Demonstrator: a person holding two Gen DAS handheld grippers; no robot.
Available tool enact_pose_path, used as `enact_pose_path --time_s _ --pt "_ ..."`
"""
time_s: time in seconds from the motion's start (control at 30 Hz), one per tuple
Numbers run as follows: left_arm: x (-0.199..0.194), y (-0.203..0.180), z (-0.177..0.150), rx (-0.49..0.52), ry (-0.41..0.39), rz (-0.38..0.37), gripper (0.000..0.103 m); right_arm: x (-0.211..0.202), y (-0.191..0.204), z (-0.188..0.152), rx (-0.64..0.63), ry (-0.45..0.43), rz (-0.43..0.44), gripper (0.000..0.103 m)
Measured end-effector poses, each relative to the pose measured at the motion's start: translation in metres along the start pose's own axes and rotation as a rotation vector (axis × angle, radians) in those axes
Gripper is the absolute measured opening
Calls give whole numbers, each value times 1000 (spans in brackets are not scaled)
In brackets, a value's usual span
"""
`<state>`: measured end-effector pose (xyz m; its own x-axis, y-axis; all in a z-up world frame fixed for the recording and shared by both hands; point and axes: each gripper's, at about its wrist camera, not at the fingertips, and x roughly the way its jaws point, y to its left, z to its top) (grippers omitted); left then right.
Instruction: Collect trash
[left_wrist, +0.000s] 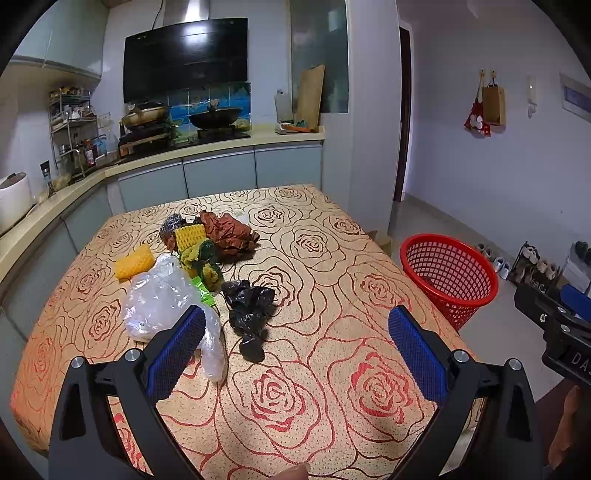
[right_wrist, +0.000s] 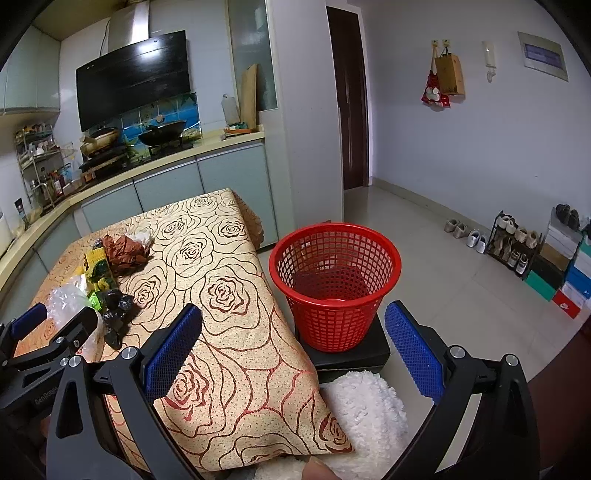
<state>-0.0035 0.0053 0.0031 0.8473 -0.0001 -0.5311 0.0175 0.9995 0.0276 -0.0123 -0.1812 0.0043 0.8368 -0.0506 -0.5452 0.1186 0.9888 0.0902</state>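
Both claws being held spread and empty, left claw (left_wrist: 295, 328) over tabletop (left_wrist: 332, 236) trash, right claw (right_wrist: 293, 325) before red basket (right_wrist: 334, 284)

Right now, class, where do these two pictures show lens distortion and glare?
Left wrist view: the counter edge bows and black corners ring the frame; ceiling light glares on the range hood. Right wrist view: the doorway leans, and the hood glares again.

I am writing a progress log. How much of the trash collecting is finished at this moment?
Nothing looks done: the red basket appears empty. Nothing is in hand: the left gripper and right gripper are open. Left: the clear bag, black bag and the remaining pile on the table.
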Motion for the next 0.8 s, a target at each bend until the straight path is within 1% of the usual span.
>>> enact_pose_path --time_s 0.1,0.23,0.8 --pt "-4 -1 2 7 -14 12 96 -2 0 1 2 -7 5 97" --pt "-6 0 3 8 -21 9 96 -4 0 2 3 -8 9 97" --pt "-7 0 4 6 -22 8 96 -4 1 1 2 -9 10 97"
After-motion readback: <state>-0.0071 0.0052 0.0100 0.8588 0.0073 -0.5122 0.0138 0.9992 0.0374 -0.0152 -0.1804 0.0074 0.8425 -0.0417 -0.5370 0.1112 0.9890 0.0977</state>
